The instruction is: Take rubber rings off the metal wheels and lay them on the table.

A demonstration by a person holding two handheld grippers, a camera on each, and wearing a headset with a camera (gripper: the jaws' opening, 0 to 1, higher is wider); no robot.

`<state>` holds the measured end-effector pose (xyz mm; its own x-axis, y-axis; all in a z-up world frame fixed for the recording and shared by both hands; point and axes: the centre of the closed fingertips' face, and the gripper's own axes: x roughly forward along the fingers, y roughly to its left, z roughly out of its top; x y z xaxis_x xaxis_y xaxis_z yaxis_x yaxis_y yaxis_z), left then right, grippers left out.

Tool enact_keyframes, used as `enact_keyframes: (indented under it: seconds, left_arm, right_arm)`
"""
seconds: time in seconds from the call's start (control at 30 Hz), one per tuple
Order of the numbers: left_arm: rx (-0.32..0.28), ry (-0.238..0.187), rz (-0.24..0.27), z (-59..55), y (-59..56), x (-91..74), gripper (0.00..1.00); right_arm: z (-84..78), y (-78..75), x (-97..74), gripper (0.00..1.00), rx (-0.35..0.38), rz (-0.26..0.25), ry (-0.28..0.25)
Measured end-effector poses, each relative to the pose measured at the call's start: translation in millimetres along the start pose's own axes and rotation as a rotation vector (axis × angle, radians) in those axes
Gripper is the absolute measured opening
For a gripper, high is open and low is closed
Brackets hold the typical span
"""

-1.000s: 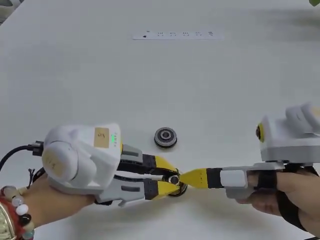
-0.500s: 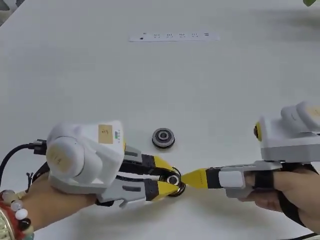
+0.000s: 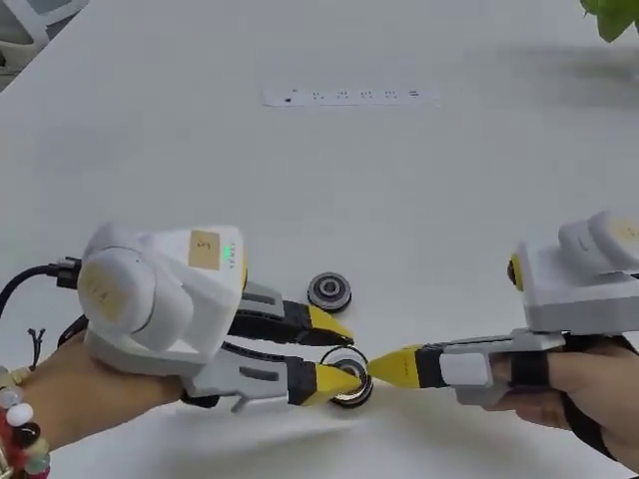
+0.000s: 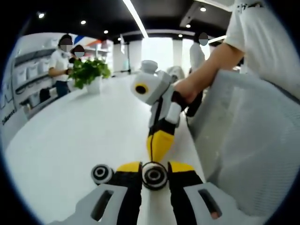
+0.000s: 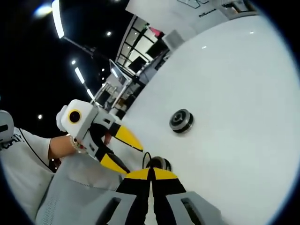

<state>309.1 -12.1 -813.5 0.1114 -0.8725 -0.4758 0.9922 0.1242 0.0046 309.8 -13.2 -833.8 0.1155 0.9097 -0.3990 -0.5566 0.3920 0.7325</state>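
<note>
A small metal wheel (image 3: 351,382) (image 4: 154,176) sits between the yellow tips of my left gripper (image 3: 342,353) (image 4: 154,168), whose jaws press on both of its sides. My right gripper (image 3: 375,367) (image 5: 151,174) comes in from the right with its jaws together, its tip right at that wheel (image 5: 160,162). A thin black rubber ring (image 5: 144,159) (image 3: 344,349) arcs up off the wheel toward the right gripper's tips. A second wheel (image 3: 329,290) (image 4: 101,173) (image 5: 181,120), still wearing its dark ring, lies flat on the white table (image 3: 419,200) just beyond the left gripper.
A white power strip (image 3: 349,96) lies at the far middle of the table. A potted green plant (image 4: 87,72) stands at the far end, with people standing behind it. The person's grey sleeve (image 4: 243,140) fills the near right.
The left gripper has tilted while staying around the wheel. The right gripper's tip remains at the wheel, and a thin loop now stands off the rim. The head camera has shifted slightly.
</note>
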Motion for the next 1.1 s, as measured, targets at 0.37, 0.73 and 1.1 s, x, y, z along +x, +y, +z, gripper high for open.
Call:
enact_keyframes:
  seconds: [0.37, 0.73, 1.1]
  left_arm:
    - [0.07, -0.01, -0.005, 17.5, -1.5, -26.5, 0.38]
    - [0.065, -0.054, 0.109, 31.5, 8.2, -68.9, 0.51]
    - [0.035, -0.101, 0.235, 35.5, 13.8, -110.1, 0.67]
  right_arm:
    - [4.7, 11.8, -13.1, 0.0, -0.057, -0.018, -0.003]
    - [10.6, 24.2, -31.8, 0.0, -0.075, -0.039, -0.043]
    - [16.9, 35.4, -42.3, 0.0, -0.085, -0.067, -0.079]
